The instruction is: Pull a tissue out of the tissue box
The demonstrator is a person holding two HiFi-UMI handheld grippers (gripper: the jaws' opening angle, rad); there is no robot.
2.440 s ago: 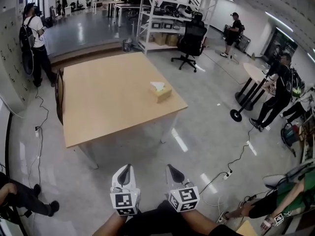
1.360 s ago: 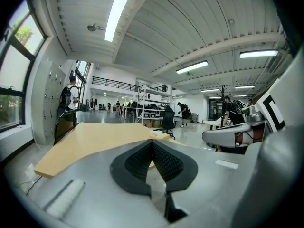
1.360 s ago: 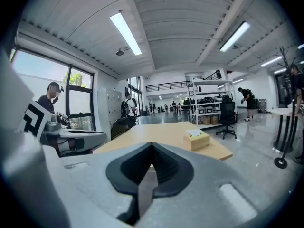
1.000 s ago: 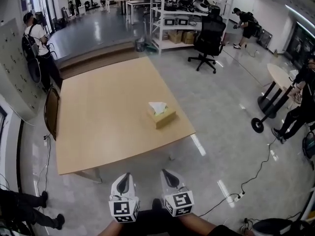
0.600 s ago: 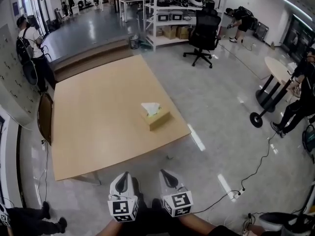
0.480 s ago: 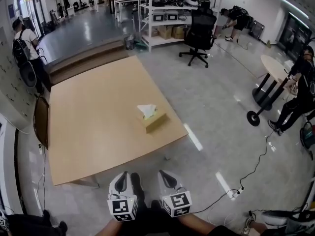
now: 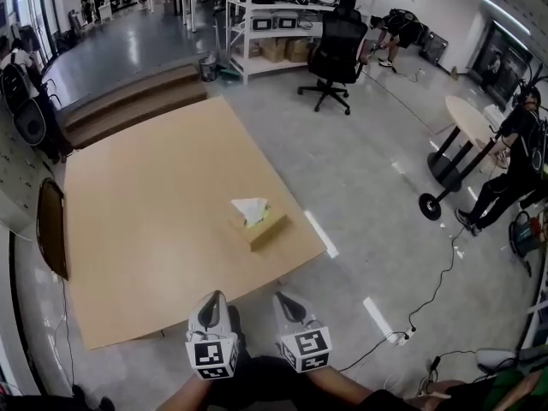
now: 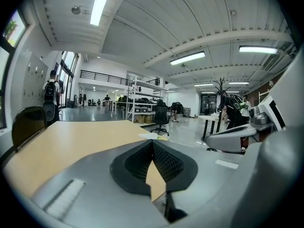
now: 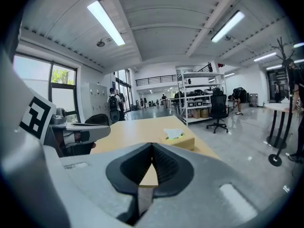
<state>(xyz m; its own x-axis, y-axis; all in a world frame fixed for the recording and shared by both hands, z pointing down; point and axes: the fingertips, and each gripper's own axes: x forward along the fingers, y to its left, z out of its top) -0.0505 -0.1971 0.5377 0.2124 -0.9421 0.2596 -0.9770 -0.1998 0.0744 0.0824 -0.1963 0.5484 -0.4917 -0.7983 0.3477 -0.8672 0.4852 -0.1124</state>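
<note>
Holding left hand-held gripper [image 7: 214, 302] and right hand-held gripper [image 7: 287, 300] low at bottom centre, both pressed together and empty, probably because not yet reaching. Seeing tissue box [image 7: 259, 223] mid-frame near the tabletop [image 7: 137, 229] edge, well apart, tissue [image 7: 250, 207] sticking up for pinching.

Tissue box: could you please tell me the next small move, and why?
Probably advance the right gripper toward the tissue and open it: its jaws are together, short of the table, while the tissue stands up from the tissue box.
</note>
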